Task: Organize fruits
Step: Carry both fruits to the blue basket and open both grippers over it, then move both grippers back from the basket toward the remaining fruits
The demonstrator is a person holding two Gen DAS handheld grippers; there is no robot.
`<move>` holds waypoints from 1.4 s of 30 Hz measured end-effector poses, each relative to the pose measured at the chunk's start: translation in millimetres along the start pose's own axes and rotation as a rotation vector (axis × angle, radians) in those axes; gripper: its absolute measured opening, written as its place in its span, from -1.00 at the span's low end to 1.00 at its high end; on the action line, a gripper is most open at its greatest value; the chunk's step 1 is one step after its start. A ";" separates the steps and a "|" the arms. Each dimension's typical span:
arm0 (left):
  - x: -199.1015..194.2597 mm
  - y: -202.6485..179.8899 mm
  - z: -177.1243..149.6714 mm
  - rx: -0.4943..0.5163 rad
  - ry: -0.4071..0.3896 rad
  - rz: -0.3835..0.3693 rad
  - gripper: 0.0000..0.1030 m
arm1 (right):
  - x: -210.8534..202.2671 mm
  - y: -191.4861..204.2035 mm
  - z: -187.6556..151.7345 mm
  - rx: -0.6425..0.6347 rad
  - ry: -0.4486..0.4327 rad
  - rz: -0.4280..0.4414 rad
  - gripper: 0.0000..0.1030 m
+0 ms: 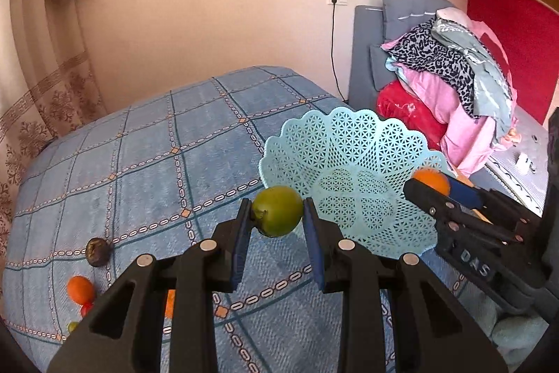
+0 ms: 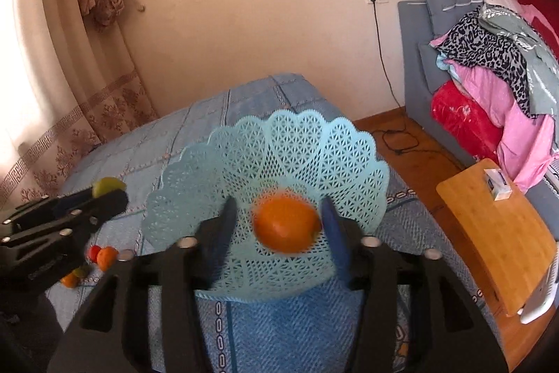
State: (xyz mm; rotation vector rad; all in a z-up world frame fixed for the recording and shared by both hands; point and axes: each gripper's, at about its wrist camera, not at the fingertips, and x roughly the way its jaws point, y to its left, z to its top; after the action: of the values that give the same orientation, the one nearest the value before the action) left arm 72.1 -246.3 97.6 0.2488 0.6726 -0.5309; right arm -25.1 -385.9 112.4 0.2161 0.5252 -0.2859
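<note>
My left gripper (image 1: 277,215) is shut on a green fruit (image 1: 277,210) and holds it above the blue bedspread, just left of the light blue lattice basket (image 1: 349,163). My right gripper (image 2: 281,226) is over the basket (image 2: 279,145). An orange (image 2: 286,224) sits blurred between its fingers with gaps on both sides; the jaws stand open. The orange (image 1: 431,180) and right gripper (image 1: 440,198) also show at the basket's right rim in the left wrist view. The left gripper (image 2: 104,194) with the green fruit (image 2: 108,186) shows at the left of the right wrist view.
Loose fruits lie on the bed at the left: a dark brown one (image 1: 98,251), an orange one (image 1: 80,289), small red and green ones (image 2: 93,252). A wooden side table (image 2: 496,233) stands at the right, with a sofa piled with clothes (image 1: 454,76) behind.
</note>
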 end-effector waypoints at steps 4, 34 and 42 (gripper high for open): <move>2.1 -3.5 2.4 0.006 -0.005 -0.009 -0.43 | -8.5 -1.7 2.3 0.018 -0.031 -0.005 0.09; -1.1 -3.4 5.0 0.007 -0.048 0.015 0.75 | -13.5 -5.9 1.6 0.063 -0.048 -0.023 0.24; -6.2 0.9 0.3 0.011 -0.070 0.042 0.81 | -15.9 0.9 1.4 0.042 -0.055 -0.012 0.35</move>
State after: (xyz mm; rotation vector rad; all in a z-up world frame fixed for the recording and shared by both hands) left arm 68.6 -243.3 102.0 0.2526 0.5951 -0.5011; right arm -37.3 -382.2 122.0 0.2455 0.4662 -0.3140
